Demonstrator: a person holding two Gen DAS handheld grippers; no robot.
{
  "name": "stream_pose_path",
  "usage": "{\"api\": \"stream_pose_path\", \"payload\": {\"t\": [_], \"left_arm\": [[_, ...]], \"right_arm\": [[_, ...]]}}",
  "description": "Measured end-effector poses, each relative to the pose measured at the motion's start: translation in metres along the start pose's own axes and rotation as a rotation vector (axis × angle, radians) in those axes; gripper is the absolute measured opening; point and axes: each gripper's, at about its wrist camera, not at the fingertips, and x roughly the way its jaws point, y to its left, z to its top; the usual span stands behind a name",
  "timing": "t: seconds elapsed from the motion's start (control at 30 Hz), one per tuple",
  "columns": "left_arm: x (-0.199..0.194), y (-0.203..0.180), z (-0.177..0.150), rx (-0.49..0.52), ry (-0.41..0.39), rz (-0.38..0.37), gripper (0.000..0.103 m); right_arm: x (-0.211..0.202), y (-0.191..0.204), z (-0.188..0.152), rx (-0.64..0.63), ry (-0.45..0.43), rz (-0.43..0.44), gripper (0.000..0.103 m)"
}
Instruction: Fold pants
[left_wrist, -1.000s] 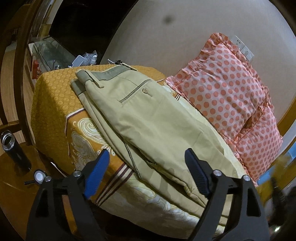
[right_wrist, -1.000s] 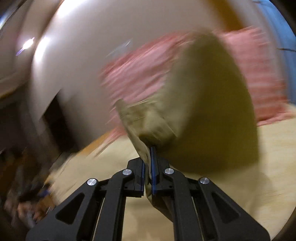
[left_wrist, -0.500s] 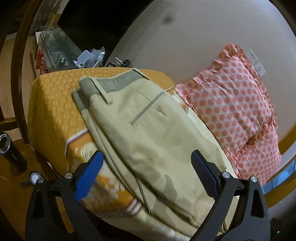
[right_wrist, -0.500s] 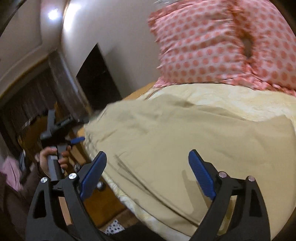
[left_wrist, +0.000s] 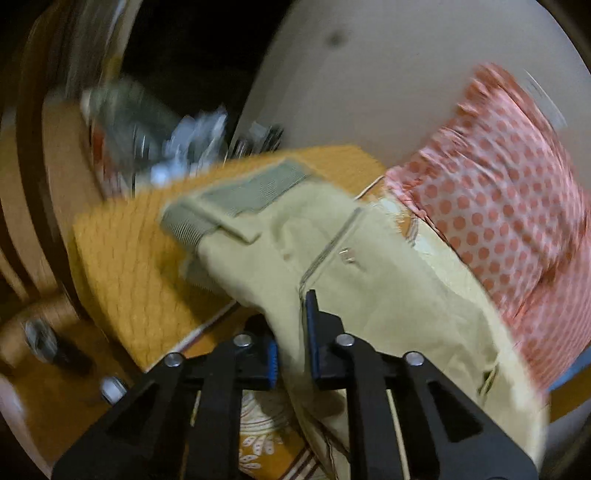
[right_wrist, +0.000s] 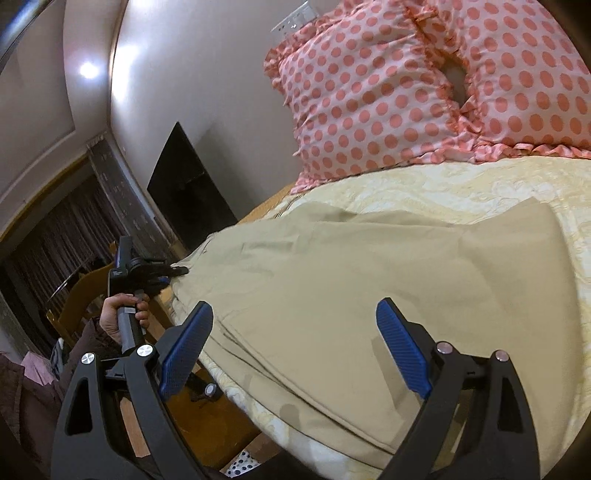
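Beige pants lie folded on the bed, waistband end toward the bed's near corner. In the left wrist view my left gripper is shut on the pants near the back pocket, and the grey-lined waistband is lifted and bunched; this view is blurred. The left gripper also shows in the right wrist view, held in a hand at the pants' waist end. My right gripper is open and empty, just above the pants' near edge.
Two pink polka-dot pillows lean on the wall behind the pants. The bed has a pale yellow cover with an orange edge. A wooden chair stands beside the bed. Cluttered items sit beyond the bed corner.
My left gripper moved forward and shut on the pants by the pocket, lifting the waist end. My right gripper, earlier shut on the pants, had let go half a second ago and stays open.
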Motion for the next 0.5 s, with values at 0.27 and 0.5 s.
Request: {"api": "stream_pose_path", "payload": {"t": [0.27,0.5], "left_arm": [[-0.098,-0.199,-0.041,0.624,-0.226,-0.285,0.007],[-0.114,-0.307,-0.204,1.088,0.001,-0.681,0.008]], "right_arm": [[-0.049,-0.034,0.005,0.089,-0.138,-0.105,0.092],[-0.102,-0.079,0.000,0.292,-0.275,-0.183,0.094]]}}
